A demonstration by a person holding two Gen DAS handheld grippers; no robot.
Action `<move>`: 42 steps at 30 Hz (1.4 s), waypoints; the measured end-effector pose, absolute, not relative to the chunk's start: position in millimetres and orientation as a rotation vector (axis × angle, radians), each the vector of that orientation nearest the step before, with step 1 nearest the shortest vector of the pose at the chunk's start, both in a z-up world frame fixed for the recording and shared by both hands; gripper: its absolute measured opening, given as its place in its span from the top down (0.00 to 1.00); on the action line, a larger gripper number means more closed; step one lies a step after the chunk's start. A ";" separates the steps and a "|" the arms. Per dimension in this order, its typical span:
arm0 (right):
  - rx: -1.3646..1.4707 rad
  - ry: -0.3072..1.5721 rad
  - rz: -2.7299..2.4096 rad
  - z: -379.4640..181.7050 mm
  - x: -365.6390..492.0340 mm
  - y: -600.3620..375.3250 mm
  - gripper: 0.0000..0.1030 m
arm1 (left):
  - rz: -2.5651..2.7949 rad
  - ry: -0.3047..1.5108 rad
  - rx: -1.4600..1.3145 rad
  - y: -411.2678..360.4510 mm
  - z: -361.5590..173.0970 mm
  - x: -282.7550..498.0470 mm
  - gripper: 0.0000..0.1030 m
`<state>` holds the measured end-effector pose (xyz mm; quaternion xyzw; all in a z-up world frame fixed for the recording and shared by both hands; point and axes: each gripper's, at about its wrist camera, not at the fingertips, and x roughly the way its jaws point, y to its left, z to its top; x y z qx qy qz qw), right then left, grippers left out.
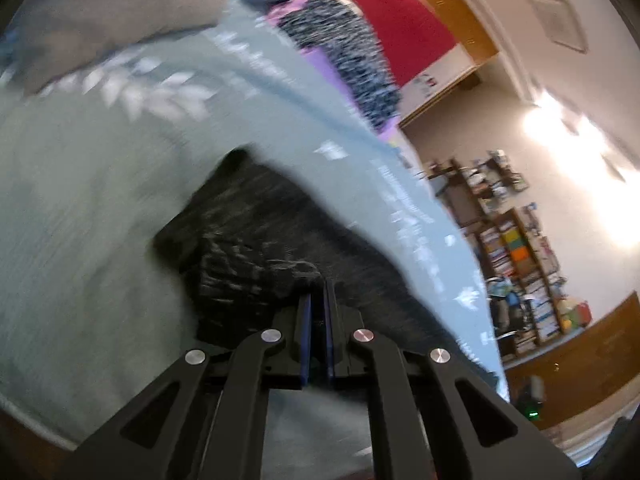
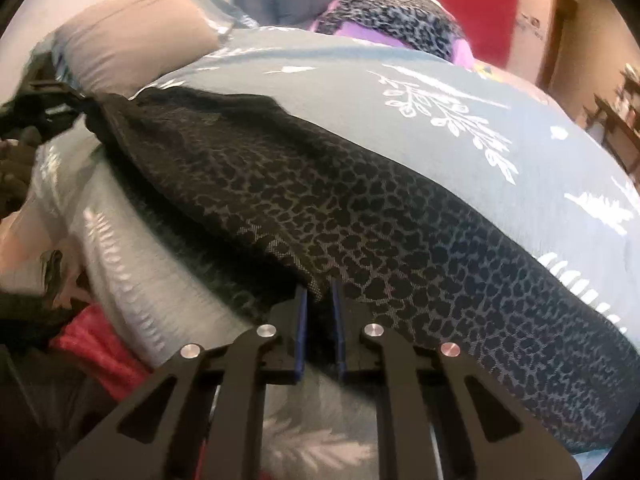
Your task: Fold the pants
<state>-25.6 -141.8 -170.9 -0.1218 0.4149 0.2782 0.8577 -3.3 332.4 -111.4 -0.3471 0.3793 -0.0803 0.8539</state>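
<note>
Dark leopard-print fabric pants (image 2: 360, 208) stretch far-left to near-right on bed; my right hand-held gripper (image 2: 319, 292) pinches near edge, left hand-held gripper (image 1: 318, 292) pinches far-left end.

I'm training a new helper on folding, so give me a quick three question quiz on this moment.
1. True or false: the pants are plain red.
2. What does the right gripper pinch? A) pillow B) pants edge C) nothing
3. What pattern is printed on the bedsheet?

Key: 1 false, they are dark leopard print. 2 B. 3 white leaves.
</note>
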 end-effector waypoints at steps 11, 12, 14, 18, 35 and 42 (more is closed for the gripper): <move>-0.073 0.920 0.601 -172.7 -17.8 -159.5 0.35 | -0.135 0.853 -0.637 341.1 -111.0 -24.1 0.93; -0.053 0.907 0.602 -166.0 -15.1 -162.5 0.35 | -0.127 0.848 -0.617 341.1 -105.9 -25.3 0.92; 0.015 0.898 0.596 -157.7 -16.3 -177.1 0.35 | -0.109 0.825 -0.561 336.8 -88.2 -32.1 0.66; 0.135 0.889 0.508 -152.7 -2.9 -212.6 0.35 | -0.106 0.758 -0.489 325.8 -57.8 -38.9 0.56; 0.212 0.891 0.302 -174.6 16.4 -246.3 0.35 | -0.350 0.969 -0.351 141.5 -89.6 103.5 0.57; 0.237 0.892 0.300 -184.3 15.4 -251.0 0.35 | -0.344 1.058 -0.337 123.2 -100.8 141.8 0.58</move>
